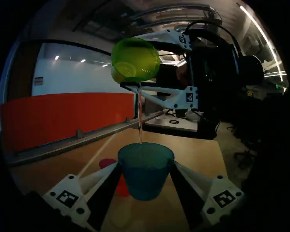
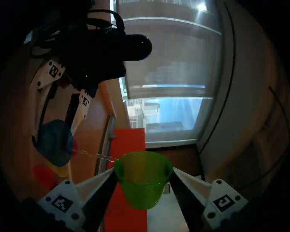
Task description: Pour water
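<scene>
Streaming water (image 1: 139,123) — tipped green cup (image 1: 135,60) into blue cup (image 1: 145,172) beneath

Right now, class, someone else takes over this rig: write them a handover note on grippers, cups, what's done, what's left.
Left gripper shut on the blue cup, held upright.
Right gripper shut on the green cup, tipped above it.
Pouring under way: water stream falls into the blue cup.
Red cup stands behind on the table.
Left: finish pouring, level the green cup.
</scene>
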A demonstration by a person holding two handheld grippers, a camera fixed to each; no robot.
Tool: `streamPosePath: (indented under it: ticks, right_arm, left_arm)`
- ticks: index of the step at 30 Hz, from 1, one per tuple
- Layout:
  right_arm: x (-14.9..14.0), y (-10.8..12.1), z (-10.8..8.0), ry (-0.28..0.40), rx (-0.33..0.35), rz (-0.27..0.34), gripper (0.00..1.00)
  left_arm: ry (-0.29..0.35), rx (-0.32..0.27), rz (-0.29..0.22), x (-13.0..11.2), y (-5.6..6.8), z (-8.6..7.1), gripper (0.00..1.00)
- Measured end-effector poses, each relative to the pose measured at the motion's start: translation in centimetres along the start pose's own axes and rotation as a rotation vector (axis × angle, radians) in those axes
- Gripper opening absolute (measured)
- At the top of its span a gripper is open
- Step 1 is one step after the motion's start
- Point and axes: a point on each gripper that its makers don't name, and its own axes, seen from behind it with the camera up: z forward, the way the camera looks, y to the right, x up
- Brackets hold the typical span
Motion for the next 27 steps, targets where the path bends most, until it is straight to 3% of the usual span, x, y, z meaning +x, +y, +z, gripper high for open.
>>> streamPosePath:
  ticks: [21, 27]
  right_arm:
    - [0.9, -0.32, -0.05, 0.005, 0.004, -0.088, 0.9]
    - [1.0, 0.0, -0.07, 0.006, -0.001, -0.089, 0.9]
  left_arm:
    - [0.014, 0.008, 0.0, 0.37, -0.31, -0.21, 0.84]
    - [0.019, 0.01, -0.002, 0.32, -0.3, -0.17, 0.84]
